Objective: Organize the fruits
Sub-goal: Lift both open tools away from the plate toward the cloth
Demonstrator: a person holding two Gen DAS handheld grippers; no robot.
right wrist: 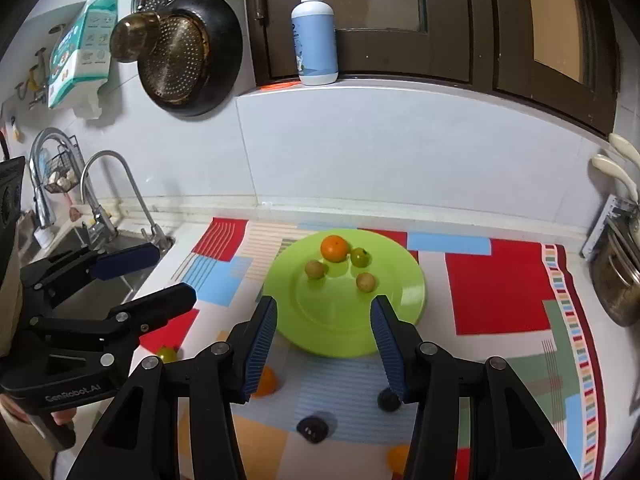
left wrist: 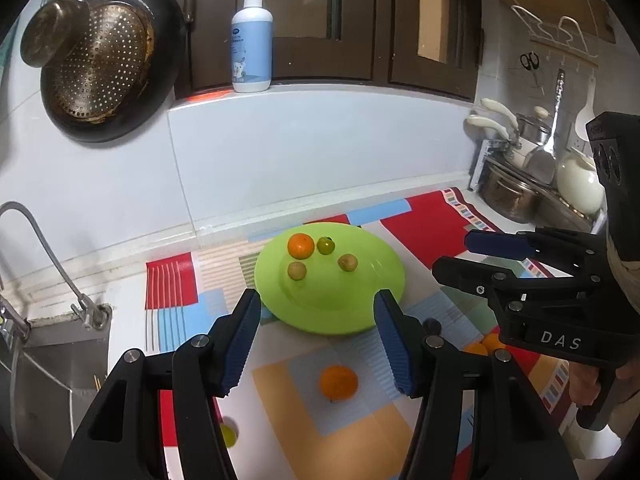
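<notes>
A lime-green plate (left wrist: 360, 304) (right wrist: 400, 300) sits on a colourful mat and holds an orange (left wrist: 301, 245), a green fruit (left wrist: 325, 245) and two yellow-brown fruits (left wrist: 297, 270). My left gripper (left wrist: 318, 300) hovers open over the plate's near rim, empty; below it a loose orange (left wrist: 338, 382) lies on the mat. My right gripper (right wrist: 324, 304) is also open and empty, just short of the plate. Loose on the mat near it are two dark fruits (right wrist: 313, 429), an orange (right wrist: 266, 382) half hidden by a finger, and a green fruit (right wrist: 167, 354).
A sink (right wrist: 120, 276) with taps lies left of the mat (right wrist: 500, 288). Steel pots (left wrist: 508, 196) crowd the right end of the counter. A pump bottle (left wrist: 252, 40) stands on the ledge, and a pan with a strainer (left wrist: 104, 64) hangs on the wall.
</notes>
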